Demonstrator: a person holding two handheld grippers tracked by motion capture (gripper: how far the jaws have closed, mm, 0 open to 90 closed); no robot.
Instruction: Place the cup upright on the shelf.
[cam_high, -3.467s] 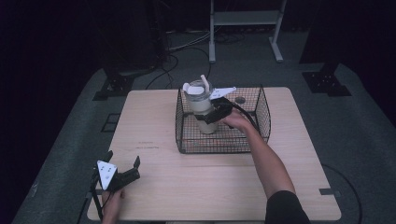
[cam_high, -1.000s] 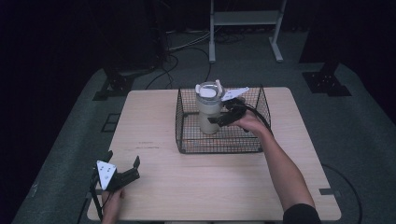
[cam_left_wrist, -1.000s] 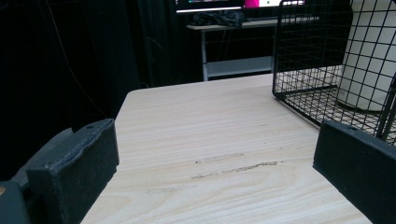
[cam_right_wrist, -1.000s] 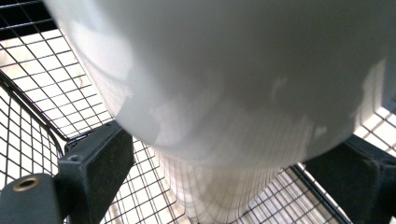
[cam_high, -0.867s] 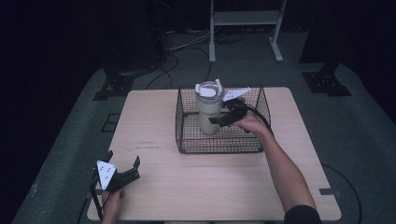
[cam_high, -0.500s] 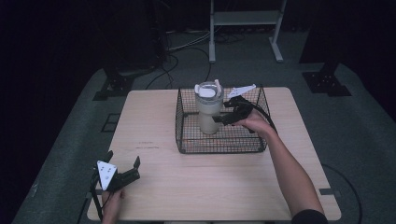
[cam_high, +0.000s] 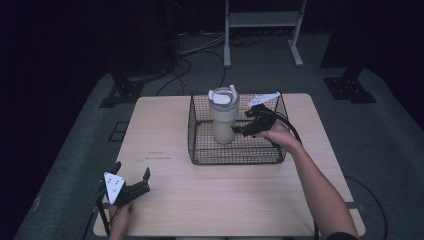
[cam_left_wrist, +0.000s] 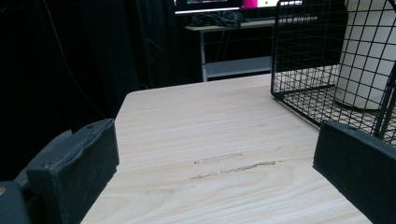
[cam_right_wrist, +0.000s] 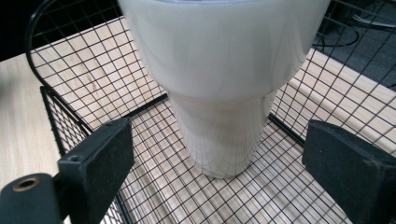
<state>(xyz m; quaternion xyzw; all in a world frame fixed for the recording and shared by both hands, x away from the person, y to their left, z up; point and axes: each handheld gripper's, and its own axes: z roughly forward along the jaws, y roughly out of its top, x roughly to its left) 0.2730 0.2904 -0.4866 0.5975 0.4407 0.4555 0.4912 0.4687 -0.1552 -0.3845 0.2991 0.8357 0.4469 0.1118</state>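
Observation:
A cream tumbler (cam_high: 223, 119) with a clear lid stands upright inside a black wire basket (cam_high: 232, 152) at the back middle of the table. My right gripper (cam_high: 243, 123) reaches into the basket from the right, level with the tumbler's side. In the right gripper view the tumbler (cam_right_wrist: 224, 70) stands between the wide-apart jaws of my right gripper (cam_right_wrist: 224, 161), touching neither, so that gripper is open. My left gripper (cam_high: 131, 173) rests open at the table's front left corner, holding nothing. Its own view has my left gripper (cam_left_wrist: 215, 163) facing the basket (cam_left_wrist: 306, 56) and the tumbler (cam_left_wrist: 369, 51).
The light wooden table (cam_high: 225, 200) has bare room in front of and left of the basket. Past the table's far edge stand a metal frame (cam_high: 262, 20) and floor cables (cam_high: 190, 55). The surroundings are dark.
My right gripper, which was shut on the tumbler, has opened and drawn back slightly to the right. The tumbler now stands alone on the basket floor. The left gripper has not moved.

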